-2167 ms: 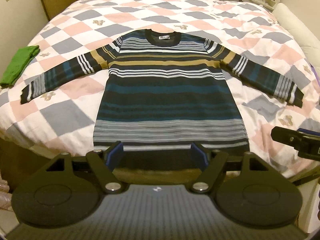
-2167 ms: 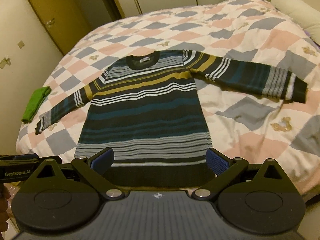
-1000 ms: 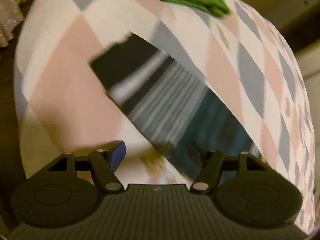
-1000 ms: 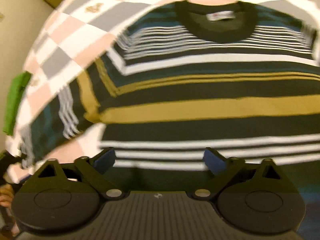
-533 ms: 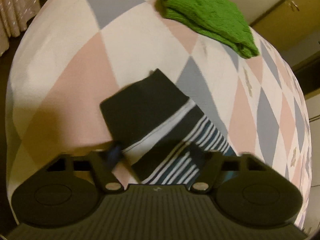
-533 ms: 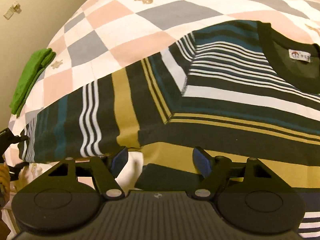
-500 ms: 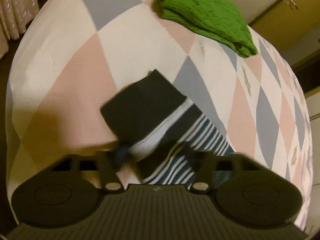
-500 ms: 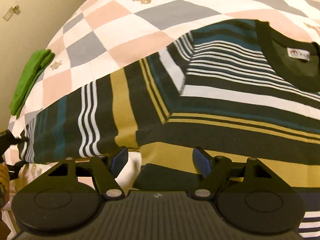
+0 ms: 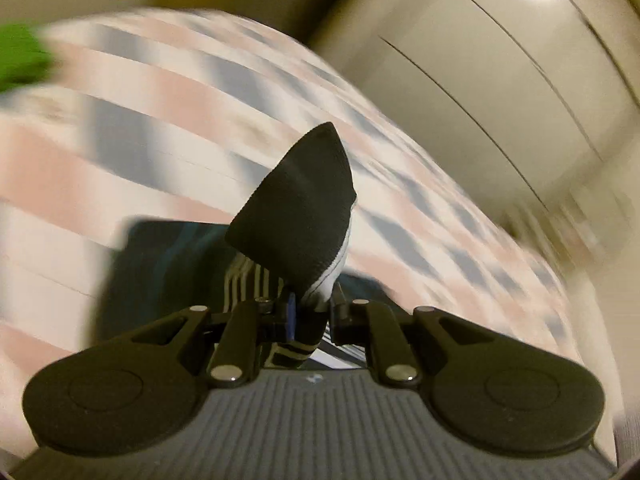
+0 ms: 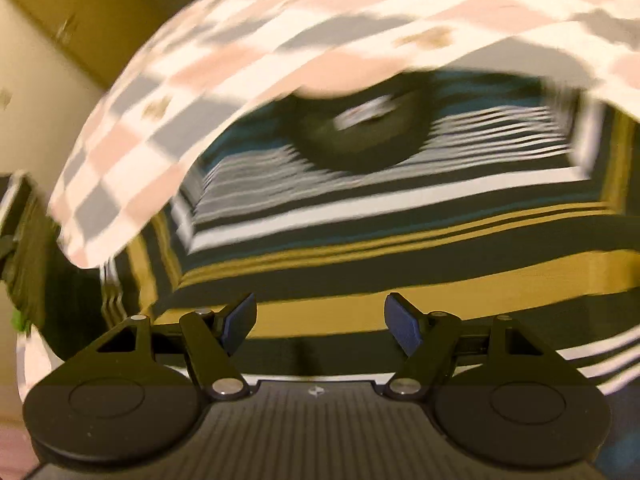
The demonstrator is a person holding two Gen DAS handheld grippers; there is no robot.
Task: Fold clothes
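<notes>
A striped sweater (image 10: pixel 400 232) in dark, white, teal and mustard bands lies flat on the bed, its dark collar (image 10: pixel 360 136) at the far side in the right wrist view. My left gripper (image 9: pixel 311 312) is shut on the sweater's sleeve, and the black cuff (image 9: pixel 300 204) sticks up above the fingers, lifted off the quilt. My right gripper (image 10: pixel 320 320) is open, low over the mustard band near the left shoulder, with nothing between its fingers. Both views are motion-blurred.
The bed has a quilt (image 9: pixel 120 128) of pink, grey and white diamonds. A folded green garment (image 9: pixel 20 60) lies at the left edge of the bed. Pale wardrobe doors (image 9: pixel 500 60) stand beyond the bed, and a wall (image 10: pixel 28 80) is on the left.
My left gripper closed on the sleeve cuff that lay flat on the quilt and lifted it, swinging toward the wardrobe. My right gripper moved from the left shoulder toward the chest, still open.
</notes>
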